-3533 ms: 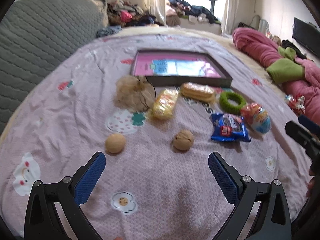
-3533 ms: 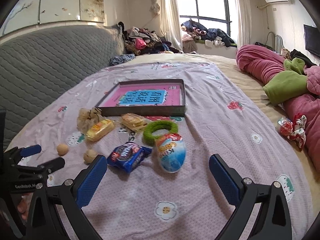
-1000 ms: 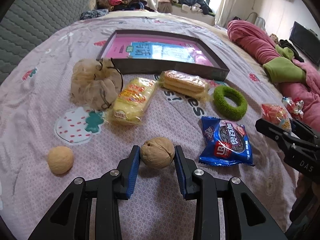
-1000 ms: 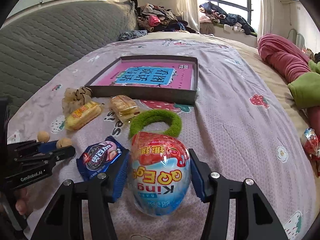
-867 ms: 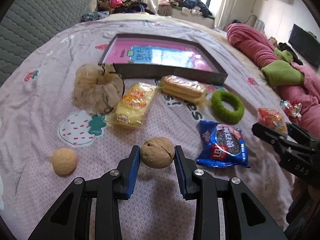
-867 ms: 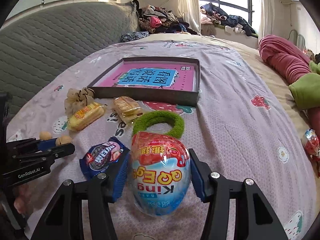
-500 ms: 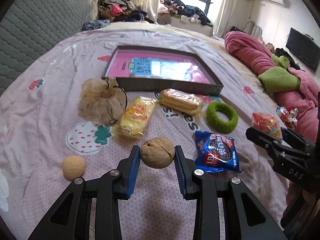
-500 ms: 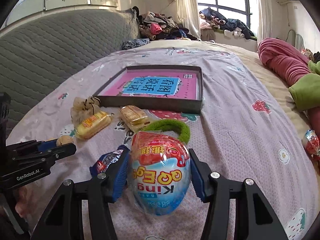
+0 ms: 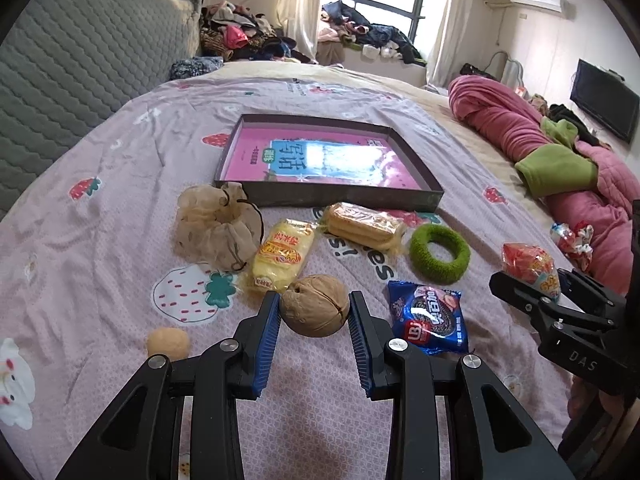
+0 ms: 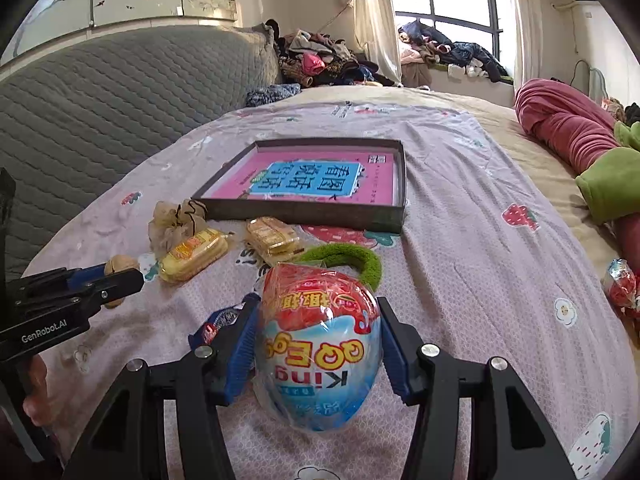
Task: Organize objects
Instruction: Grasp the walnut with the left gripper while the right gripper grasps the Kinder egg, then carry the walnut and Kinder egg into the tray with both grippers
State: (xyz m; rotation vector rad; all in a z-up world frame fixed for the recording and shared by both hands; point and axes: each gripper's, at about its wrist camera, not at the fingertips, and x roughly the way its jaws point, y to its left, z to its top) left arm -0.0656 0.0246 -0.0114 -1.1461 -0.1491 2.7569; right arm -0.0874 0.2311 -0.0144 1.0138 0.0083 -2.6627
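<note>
The left tool [image 9: 314,314] gripped a walnut [image 9: 314,311]; the right tool [image 10: 316,344] clamped a wrapped toy egg [image 10: 317,346] above the bed [image 10: 472,248].

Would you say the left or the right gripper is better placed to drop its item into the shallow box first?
Probably the left gripper: its walnut sits nearer the box.
</note>
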